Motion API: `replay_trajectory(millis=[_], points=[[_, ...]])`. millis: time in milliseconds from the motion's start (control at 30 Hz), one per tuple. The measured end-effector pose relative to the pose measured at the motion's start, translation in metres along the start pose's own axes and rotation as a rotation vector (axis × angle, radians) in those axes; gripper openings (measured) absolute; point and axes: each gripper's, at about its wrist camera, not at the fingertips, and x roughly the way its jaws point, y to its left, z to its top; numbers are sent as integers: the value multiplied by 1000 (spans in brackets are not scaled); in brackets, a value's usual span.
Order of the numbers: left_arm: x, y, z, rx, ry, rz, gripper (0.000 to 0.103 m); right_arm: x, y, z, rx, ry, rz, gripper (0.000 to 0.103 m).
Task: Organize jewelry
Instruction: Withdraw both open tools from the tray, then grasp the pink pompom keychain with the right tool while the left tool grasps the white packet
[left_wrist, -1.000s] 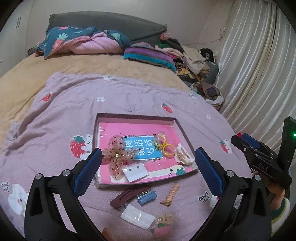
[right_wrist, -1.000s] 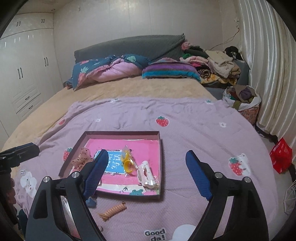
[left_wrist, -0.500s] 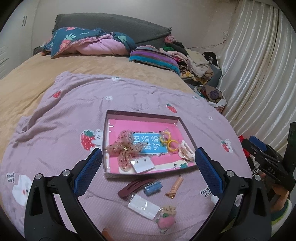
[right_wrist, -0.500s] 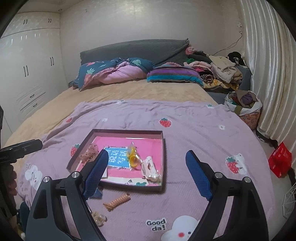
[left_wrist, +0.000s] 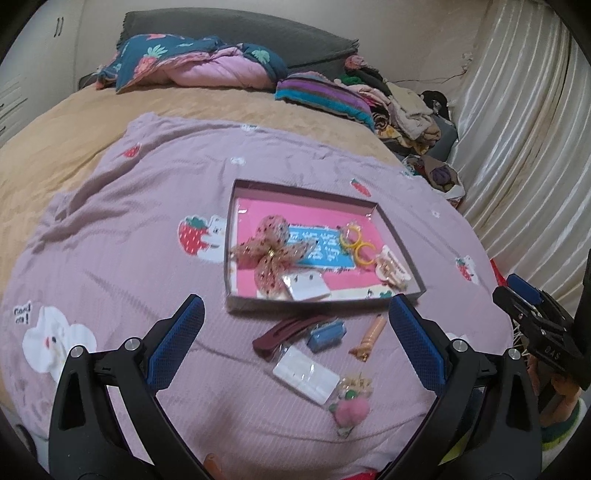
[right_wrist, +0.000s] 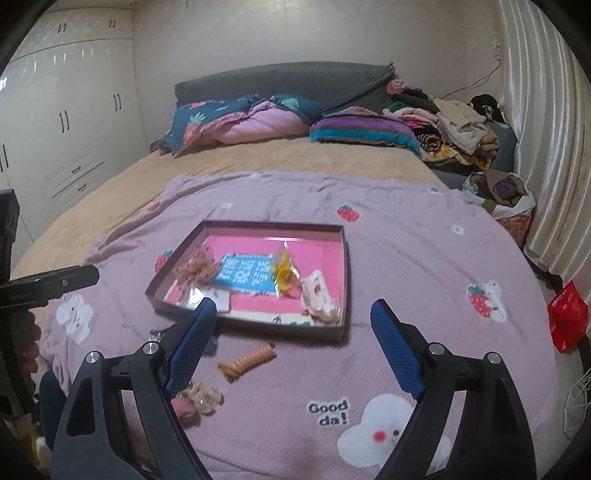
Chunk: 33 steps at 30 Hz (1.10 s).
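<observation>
Tray (left_wrist: 400, 258) farther; both tongs empty.

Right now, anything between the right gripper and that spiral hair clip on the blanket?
Nothing visible. The right gripper is open and empty, and the spiral hair clip lies alone on bare blanket just ahead of the fingers, in front of the tray.

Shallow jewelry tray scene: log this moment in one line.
left gripper: open, empty | right gripper: open, empty | shallow pink-lined tray: holds bow, yellow hoops | orange spiral clip: on blanket, outside tray
</observation>
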Motion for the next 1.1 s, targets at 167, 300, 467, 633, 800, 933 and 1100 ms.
replay_trajectory(millis=[167, 300, 467, 633, 800, 933, 1100], points=[[3, 4, -14, -8, 23, 10, 93, 3, 9, -16, -19, 31, 18, 84], [6, 1, -24, -1, 46, 14, 93, 5, 18, -30, -26, 58, 45, 84], [13, 3, -39, 5, 73, 32, 93, 8, 33, -49, -30, 97, 94, 84], [19, 12, -50, -22, 100, 56, 93, 16, 49, -67, -35, 144, 137, 84], [22, 25, -61, -52, 127, 72, 93, 29, 64, -83, -35, 200, 180, 84], [24, 32, -70, -72, 147, 64, 87, 40, 72, -93, -3, 247, 219, 76], [31, 34, -80, -84, 186, 37, 75, 57, 83, -107, 33, 314, 272, 59]])
